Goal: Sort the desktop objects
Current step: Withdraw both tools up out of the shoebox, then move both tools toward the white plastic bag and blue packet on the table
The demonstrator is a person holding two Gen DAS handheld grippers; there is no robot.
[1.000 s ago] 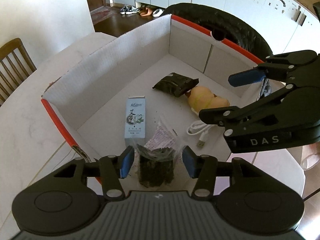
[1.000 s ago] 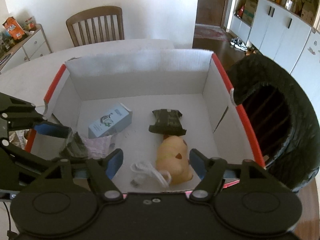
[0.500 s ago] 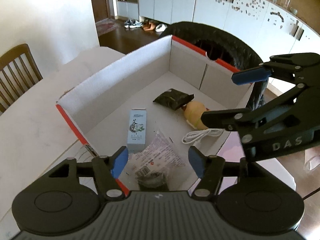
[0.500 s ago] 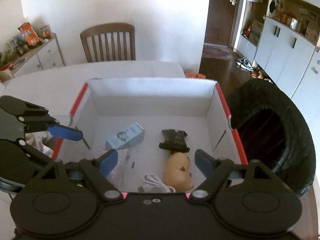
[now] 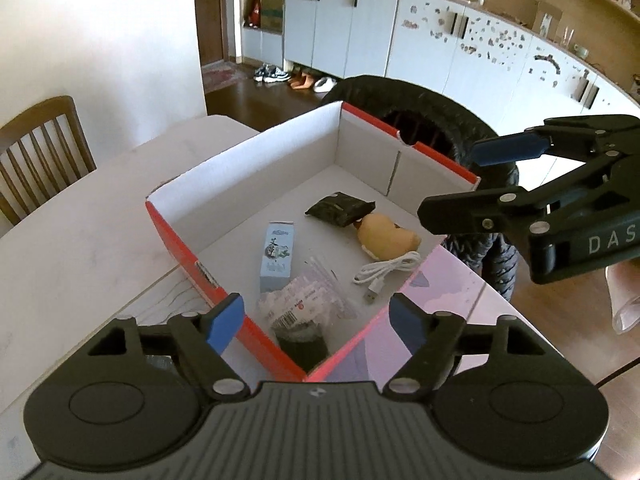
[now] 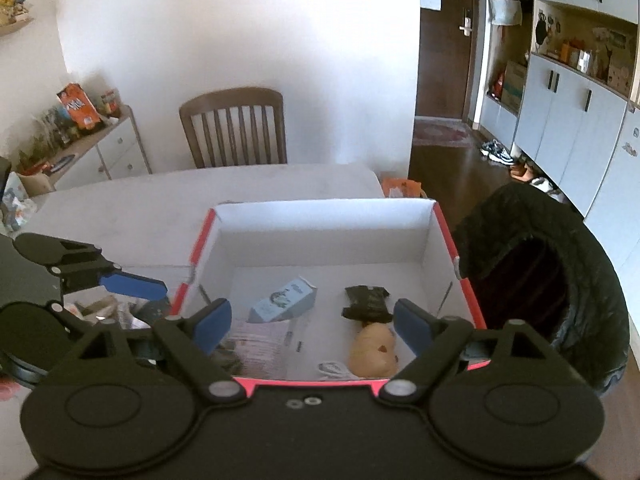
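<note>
A red-and-white cardboard box [image 5: 172, 236] sits on the white table. Inside lie a clear bag of dark tea leaves [image 5: 300, 316], a light blue carton [image 5: 276, 256], a dark packet [image 5: 340, 210], a yellow plush toy [image 5: 386, 236] and a white cable [image 5: 384, 272]. My left gripper [image 5: 316, 320] is open and empty above the box's near corner. My right gripper [image 6: 312, 326] is open and empty above the box's near edge [image 6: 304, 382]; it also shows in the left wrist view [image 5: 460, 178]. The carton [image 6: 284, 300], packet [image 6: 366, 302] and toy [image 6: 372, 350] show in the right wrist view.
A black bin bag [image 6: 540, 280] stands beside the box's right side, also in the left wrist view [image 5: 432, 120]. A wooden chair [image 6: 234, 128] stands at the table's far side. Loose items [image 6: 108, 312] lie left of the box under the left gripper [image 6: 132, 286].
My left gripper opened and let the tea bag drop into the box, then lifted up and back. My right gripper also rose and pulled back.
</note>
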